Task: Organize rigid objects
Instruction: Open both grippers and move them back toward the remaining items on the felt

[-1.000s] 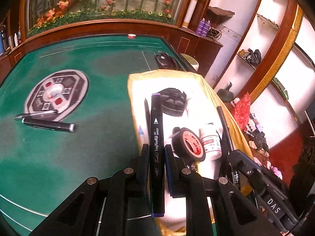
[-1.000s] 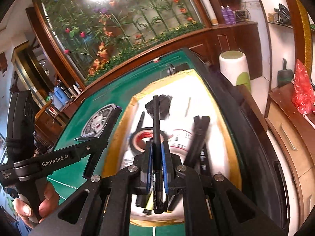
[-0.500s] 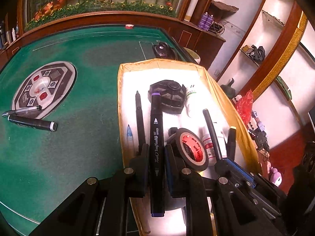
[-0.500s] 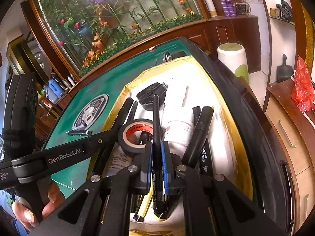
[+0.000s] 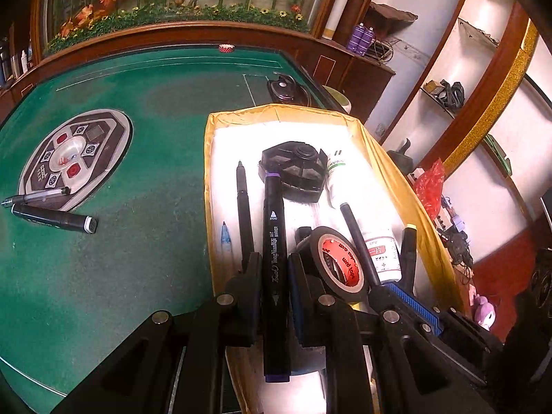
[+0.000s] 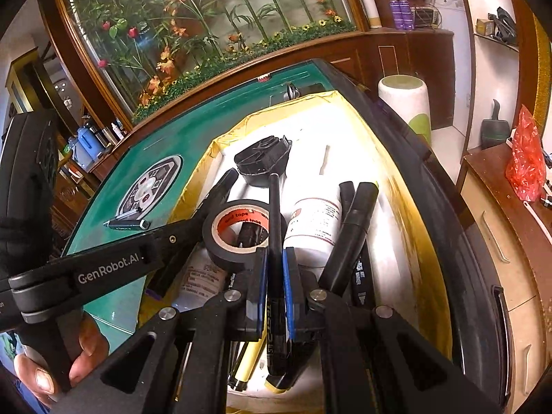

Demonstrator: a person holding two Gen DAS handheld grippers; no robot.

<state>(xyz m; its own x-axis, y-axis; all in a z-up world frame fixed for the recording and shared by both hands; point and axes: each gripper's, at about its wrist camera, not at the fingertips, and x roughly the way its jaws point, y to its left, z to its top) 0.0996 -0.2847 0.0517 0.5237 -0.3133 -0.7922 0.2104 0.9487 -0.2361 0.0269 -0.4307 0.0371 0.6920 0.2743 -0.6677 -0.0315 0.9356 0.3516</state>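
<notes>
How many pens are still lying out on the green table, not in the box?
2. A thick black marker and a thin pen lie side by side at the round panel's edge. More could be out of view.

Marker: black, purple end caps, lengthwise over tray, clamped btwn pads.
Thin pen: black, slim, pinched likewise.
Tape roll: black, red core, in tray.
Loose markers: on green felt.

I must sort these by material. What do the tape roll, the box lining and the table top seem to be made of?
Tape roll: probably vinyl tape, glossy black, on a red printed core that looks like card. Box lining: yellow fabric, perhaps satin, since it shines and wrinkles at the rim. Table top: green felt-like cloth, matt, with worn pale patches and white lines.
</notes>
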